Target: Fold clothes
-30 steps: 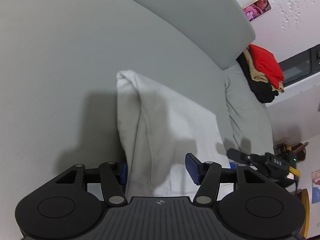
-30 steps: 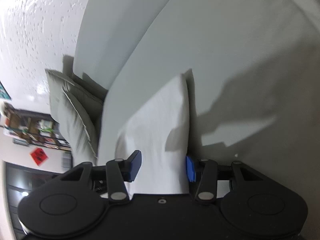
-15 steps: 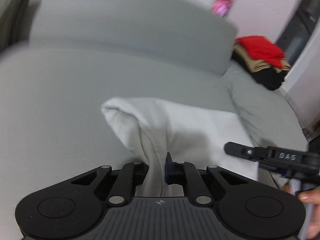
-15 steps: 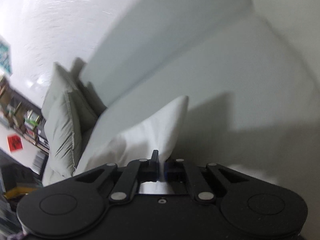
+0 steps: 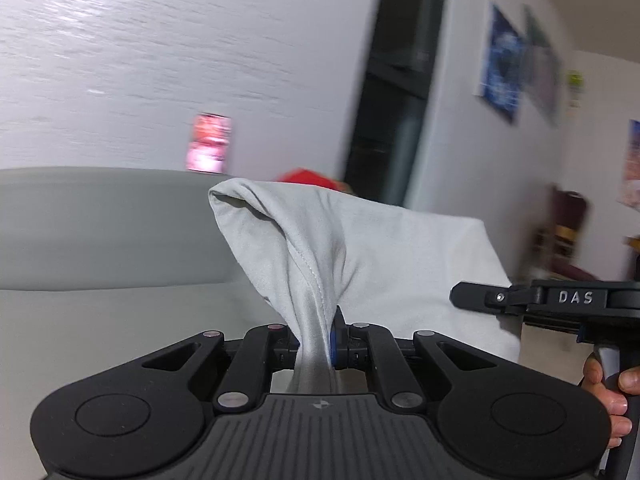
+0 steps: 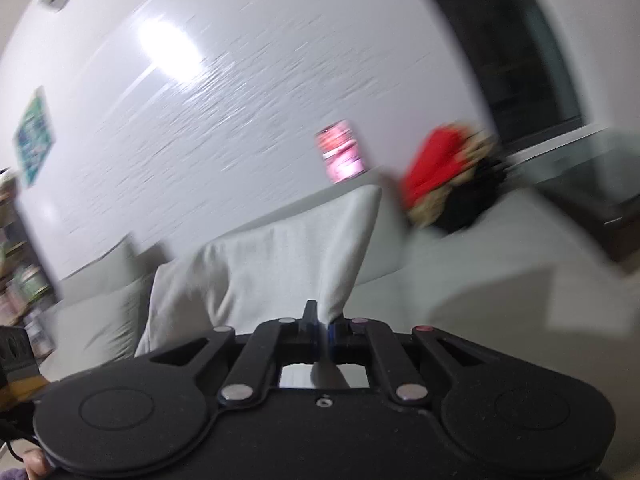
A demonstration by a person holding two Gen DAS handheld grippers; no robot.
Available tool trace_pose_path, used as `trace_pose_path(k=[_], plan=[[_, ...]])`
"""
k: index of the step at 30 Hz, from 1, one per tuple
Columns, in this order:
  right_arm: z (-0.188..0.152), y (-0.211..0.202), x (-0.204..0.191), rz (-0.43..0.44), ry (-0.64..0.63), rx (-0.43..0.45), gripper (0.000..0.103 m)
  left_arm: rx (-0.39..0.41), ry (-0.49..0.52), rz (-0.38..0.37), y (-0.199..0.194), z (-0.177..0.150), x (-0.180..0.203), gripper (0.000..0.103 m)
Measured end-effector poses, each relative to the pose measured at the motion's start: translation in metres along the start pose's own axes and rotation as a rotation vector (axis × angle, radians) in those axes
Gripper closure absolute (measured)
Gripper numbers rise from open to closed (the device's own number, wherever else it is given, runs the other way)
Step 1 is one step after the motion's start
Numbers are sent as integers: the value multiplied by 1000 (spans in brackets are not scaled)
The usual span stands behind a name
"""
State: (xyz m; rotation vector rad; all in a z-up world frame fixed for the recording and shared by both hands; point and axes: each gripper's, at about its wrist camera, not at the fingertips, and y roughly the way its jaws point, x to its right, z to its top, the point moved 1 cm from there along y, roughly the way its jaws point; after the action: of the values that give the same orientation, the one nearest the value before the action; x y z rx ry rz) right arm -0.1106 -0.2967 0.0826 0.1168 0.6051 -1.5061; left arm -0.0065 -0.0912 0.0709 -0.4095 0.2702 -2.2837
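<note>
Now we hold the pale grey cotton garment (image 5: 360,240) lifted above the grey sofa (image 5: 100,232), our left tongs (image 5: 316,340) and right tongs (image 6: 322,332) each pinching its bunched edge at six o'clock.

Clothes pile (image 6: 448,184) blurred; wall picture (image 5: 209,143) unreadable; garment's (image 5: 400,264) lower edge hidden.

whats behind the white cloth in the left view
Behind the white cloth, the grey sofa back runs on the left, and a sliver of red clothing peeks over its top edge. The rest of that pile and the sofa seat beyond are covered.
</note>
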Motion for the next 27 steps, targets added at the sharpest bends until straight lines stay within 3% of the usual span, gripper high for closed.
trace_pose_path(k=[5, 12, 13, 14, 15, 17, 18, 19, 22, 25, 26, 27], plan=[[31, -14, 70, -139, 67, 40, 99, -99, -26, -87, 87, 1, 44, 95], [64, 56, 156, -225, 173, 3, 99, -165, -41, -78, 169, 7, 50, 95], [67, 70, 168, -233, 189, -9, 99, -175, -36, -62, 186, 9, 47, 93], [68, 89, 180, -251, 211, -48, 98, -197, -24, -19, 205, 4, 47, 81], [69, 109, 193, -273, 235, -93, 97, -241, -28, 55, 223, -2, 40, 77], [63, 128, 221, -391, 337, -179, 86, -330, -68, 206, 249, -16, 16, 82], [59, 126, 230, -435, 392, -188, 81, -361, -106, 272, 251, -22, 0, 92], [54, 118, 233, -434, 405, -175, 78, -359, -129, 296, 247, -26, -13, 91], [41, 85, 214, -392, 245, -123, 75, -318, -136, 291, 225, -32, -32, 89], [26, 82, 187, -334, 51, -144, 80, -320, -58, 174, 218, -36, 0, 89], [20, 87, 182, -339, 23, -179, 81, -325, -12, 137, 220, -37, 17, 84], [14, 93, 179, -352, 4, -220, 82, -341, 45, 107, 221, -40, 35, 71]])
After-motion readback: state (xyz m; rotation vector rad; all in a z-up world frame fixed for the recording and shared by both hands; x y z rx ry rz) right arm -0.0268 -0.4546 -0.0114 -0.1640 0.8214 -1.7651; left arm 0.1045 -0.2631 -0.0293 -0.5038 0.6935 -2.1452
